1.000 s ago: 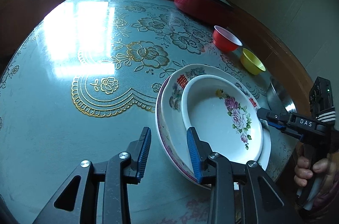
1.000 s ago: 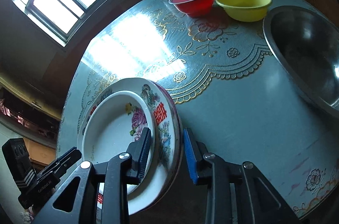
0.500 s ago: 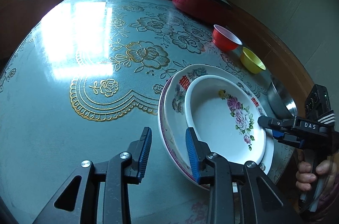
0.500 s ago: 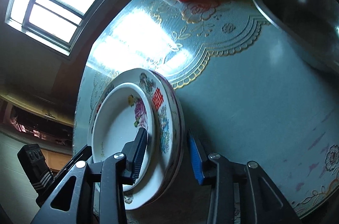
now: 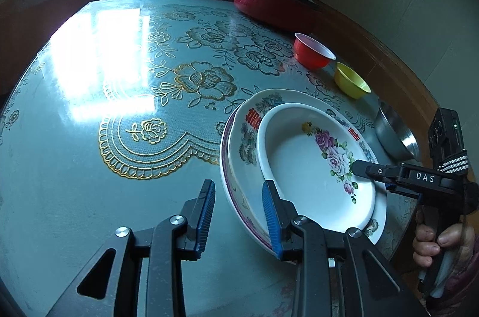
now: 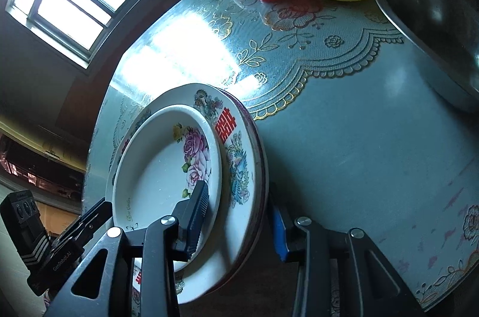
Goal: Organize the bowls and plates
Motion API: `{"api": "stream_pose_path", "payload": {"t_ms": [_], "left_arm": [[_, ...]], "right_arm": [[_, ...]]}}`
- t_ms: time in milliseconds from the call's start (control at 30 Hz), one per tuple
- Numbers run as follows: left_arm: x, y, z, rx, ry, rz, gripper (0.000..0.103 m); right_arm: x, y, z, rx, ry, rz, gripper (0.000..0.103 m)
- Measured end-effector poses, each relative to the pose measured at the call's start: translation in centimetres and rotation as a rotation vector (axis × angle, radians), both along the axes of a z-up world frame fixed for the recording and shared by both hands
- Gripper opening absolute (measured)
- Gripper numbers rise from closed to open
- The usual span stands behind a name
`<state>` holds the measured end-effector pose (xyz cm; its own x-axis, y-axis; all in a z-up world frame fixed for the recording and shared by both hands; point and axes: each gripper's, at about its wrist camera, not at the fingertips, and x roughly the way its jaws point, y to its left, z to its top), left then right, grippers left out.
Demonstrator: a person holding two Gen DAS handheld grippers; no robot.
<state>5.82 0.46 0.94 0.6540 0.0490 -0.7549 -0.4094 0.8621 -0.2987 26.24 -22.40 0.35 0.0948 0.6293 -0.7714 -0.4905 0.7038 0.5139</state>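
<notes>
Only in the left view: a hand (image 5: 440, 242) round the right gripper's (image 5: 372, 176) handle, and the red pot (image 5: 269, 5) whole under its lid. Only in the right view: the basin's (image 6: 434, 26) dark inside, and a dim room past the table's (image 5: 74, 167) left edge.

Left to right on the table: wide bare cloth, then the stack (image 5: 248, 143) at the near edge, then red bowl (image 5: 311, 54), yellow bowl (image 5: 350, 80) and basin along the far right, well apart from the stack. Plenty of open room left of the stack and beyond it. Little on the near side, with the table edge just beside the rim.

Left gripper (image 5: 238, 185): narrowly parted, astride the stack's left rim, outer pad clear of it with cloth showing between. Right gripper: likewise parted astride the right rim, one finger over the small plate (image 6: 155, 167), the other outside, a dark sliver between pad and rim.

Stack mouth-up and round, so no long axis. Rose sprig running from far rim toward the right gripper.
</notes>
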Motion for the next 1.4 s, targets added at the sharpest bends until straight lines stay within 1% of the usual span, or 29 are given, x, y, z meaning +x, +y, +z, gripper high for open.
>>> {"api": "stream_pose_path", "payload": {"t_ms": [233, 367, 533, 700, 767, 933, 1133, 1267, 1400], "left_arm": [[-0.7, 0.3, 0.3, 0.048, -0.007, 0.01, 0.033], [-1.1, 0.3, 0.6, 0.074, -0.013, 0.008, 0.033], [-1.5, 0.4, 0.8, 0.099, -0.019, 0.004, 0.033], [-1.8, 0.7, 1.1, 0.084, -0.034, -0.007, 0.033], [-1.8, 0.5, 1.4, 0.095, -0.048, -0.01, 0.033], [-1.7, 0.2, 2.0, 0.109, -0.069, -0.014, 0.034], [-0.8, -0.8, 2.7, 0.132, -0.078, -0.025, 0.034], [0.6, -2.1, 3.5, 0.153, -0.081, -0.038, 0.034], [2.8, -4.1, 4.0, 0.16, -0.068, -0.049, 0.034]], "right_arm": [[-0.3, 1.6, 0.8, -0.093, -0.092, 0.024, 0.04], [-0.7, 1.7, 1.2, -0.117, -0.121, 0.009, 0.041], [-1.7, 1.6, 2.0, -0.152, -0.189, -0.011, 0.043], [-2.8, 1.0, 3.3, -0.181, -0.266, -0.046, 0.043], [-3.3, 0.7, 4.0, -0.191, -0.298, -0.058, 0.043], [-3.8, 0.1, 4.8, -0.182, -0.324, -0.075, 0.043], [-3.7, -0.4, 5.2, -0.155, -0.333, -0.063, 0.043], [-3.1, -1.3, 6.3, -0.123, -0.361, -0.054, 0.042], [-1.3, -3.1, 7.8, -0.086, -0.388, -0.053, 0.042]]}}
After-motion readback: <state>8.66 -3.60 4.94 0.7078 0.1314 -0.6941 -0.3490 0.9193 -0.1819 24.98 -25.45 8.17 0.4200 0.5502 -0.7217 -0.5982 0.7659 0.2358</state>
